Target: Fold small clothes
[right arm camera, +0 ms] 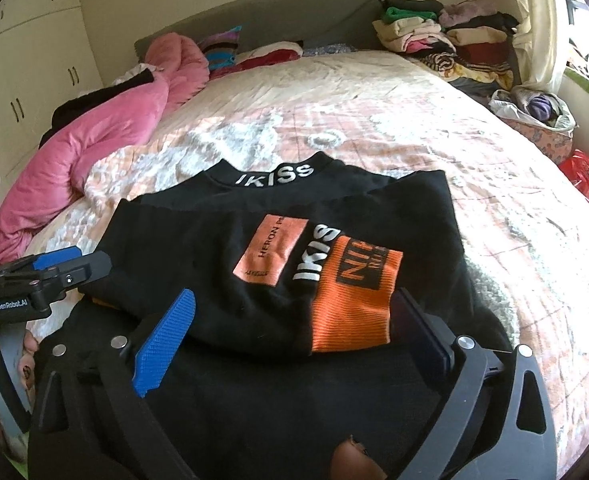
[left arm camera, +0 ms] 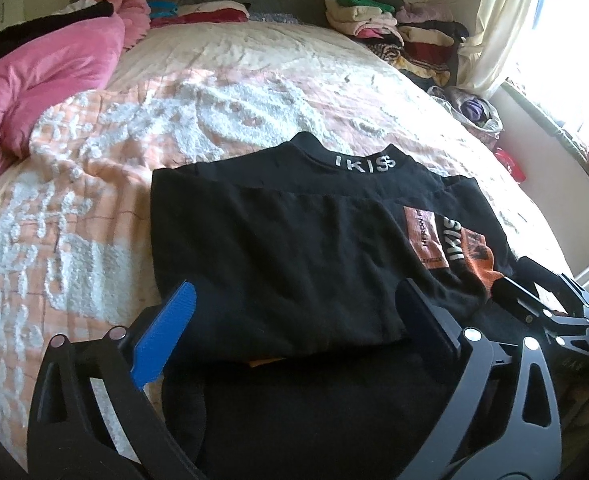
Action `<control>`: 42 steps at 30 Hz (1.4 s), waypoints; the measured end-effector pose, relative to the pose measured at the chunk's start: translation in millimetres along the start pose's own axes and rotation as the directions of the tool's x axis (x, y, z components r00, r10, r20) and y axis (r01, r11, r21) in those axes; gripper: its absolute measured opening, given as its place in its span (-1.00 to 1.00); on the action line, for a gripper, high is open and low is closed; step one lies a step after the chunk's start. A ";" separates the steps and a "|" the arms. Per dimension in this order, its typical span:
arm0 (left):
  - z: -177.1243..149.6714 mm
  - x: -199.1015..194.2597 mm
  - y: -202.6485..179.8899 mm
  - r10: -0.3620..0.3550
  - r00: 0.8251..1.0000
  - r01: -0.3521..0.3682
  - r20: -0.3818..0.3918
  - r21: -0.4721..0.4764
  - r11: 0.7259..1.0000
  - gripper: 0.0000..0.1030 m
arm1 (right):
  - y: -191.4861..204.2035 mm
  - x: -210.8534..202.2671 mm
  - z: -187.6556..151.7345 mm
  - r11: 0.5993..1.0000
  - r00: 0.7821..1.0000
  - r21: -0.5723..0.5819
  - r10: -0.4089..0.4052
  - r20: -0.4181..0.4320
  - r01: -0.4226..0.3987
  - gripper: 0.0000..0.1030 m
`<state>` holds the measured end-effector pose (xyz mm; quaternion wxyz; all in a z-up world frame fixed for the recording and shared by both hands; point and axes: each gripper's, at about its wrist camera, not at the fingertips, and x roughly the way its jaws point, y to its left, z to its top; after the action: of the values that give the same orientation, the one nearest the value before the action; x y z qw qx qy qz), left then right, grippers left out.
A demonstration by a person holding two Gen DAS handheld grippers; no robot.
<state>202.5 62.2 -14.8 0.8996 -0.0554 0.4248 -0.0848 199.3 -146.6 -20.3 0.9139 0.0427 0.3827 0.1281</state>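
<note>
While spread wide over the near hem of the black cotton sweatshirt (left arm camera: pixel 278 248), left gripper (left arm camera: pixel 298 312) hovers with blue ribbed finger (left arm camera: pixel 164 336) at the left and dark finger at the right, jaws apart and pinching nothing. Lies flat near the front of the bed, on a peach-and-white tufted bedspread (left arm camera: pixel 142 128), white "IKISS" lettering on the collar at the far side, sleeve folded across the chest with its orange ribbed cuff (right arm camera: pixel 350 300) toward the near right. Right gripper (right arm camera: pixel 294 320) likewise gaping, fingers straddling that cuff and the folded sleeve, touching or not cannot be told. Seen from the right wrist view, left gripper's tips at the near left edge of the garment. Far left: rumpled pink plush quilt (left arm camera: pixel 42 72). Far right by the curtain: stack of folded clothes (right arm camera: pixel 446 36). Far along the left wall: cream wardrobe doors (right arm camera: pixel 26 52).
</note>
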 end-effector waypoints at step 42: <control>-32.7 -69.4 -19.4 0.041 0.991 -0.039 0.128 -0.012 0.999 0.82 | -17.5 -84.5 1.6 0.999 0.990 0.027 0.024 0.138 -0.028 0.90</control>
<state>131.8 56.2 20.3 0.9263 -0.0566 0.3676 -0.0609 146.9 -186.0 36.0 0.9357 0.0697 0.3199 0.1311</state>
